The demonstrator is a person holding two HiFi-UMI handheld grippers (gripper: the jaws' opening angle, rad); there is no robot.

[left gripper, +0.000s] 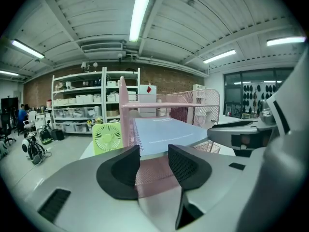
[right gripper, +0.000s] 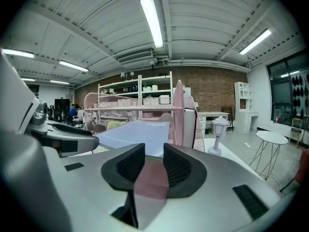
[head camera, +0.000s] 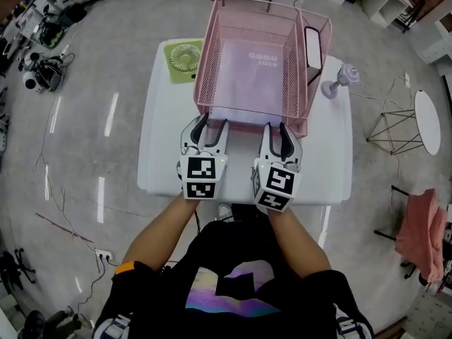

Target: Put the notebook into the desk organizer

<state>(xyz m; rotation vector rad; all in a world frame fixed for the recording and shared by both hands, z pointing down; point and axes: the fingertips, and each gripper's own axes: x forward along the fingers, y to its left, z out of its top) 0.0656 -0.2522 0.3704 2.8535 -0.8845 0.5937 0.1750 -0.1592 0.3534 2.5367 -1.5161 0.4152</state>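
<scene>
A pale lavender spiral notebook (head camera: 247, 76) lies flat inside the pink wire-mesh desk organizer (head camera: 205, 62) on the white table (head camera: 162, 154). Both grippers sit side by side at the organizer's front edge, jaws pointing into it. My left gripper (head camera: 212, 126) is open, and its own view shows the notebook (left gripper: 164, 132) beyond the fingertips and only the pink front lip between them. My right gripper (head camera: 275, 129) is open with a narrower gap. The notebook (right gripper: 135, 132) again lies past the pads, untouched.
A green desk fan (head camera: 183, 58) lies left of the organizer. A small lamp (head camera: 339, 80) stands to its right. A white item (head camera: 313, 46) stands in the organizer's narrow right compartment. The table's front edge is just under my grippers.
</scene>
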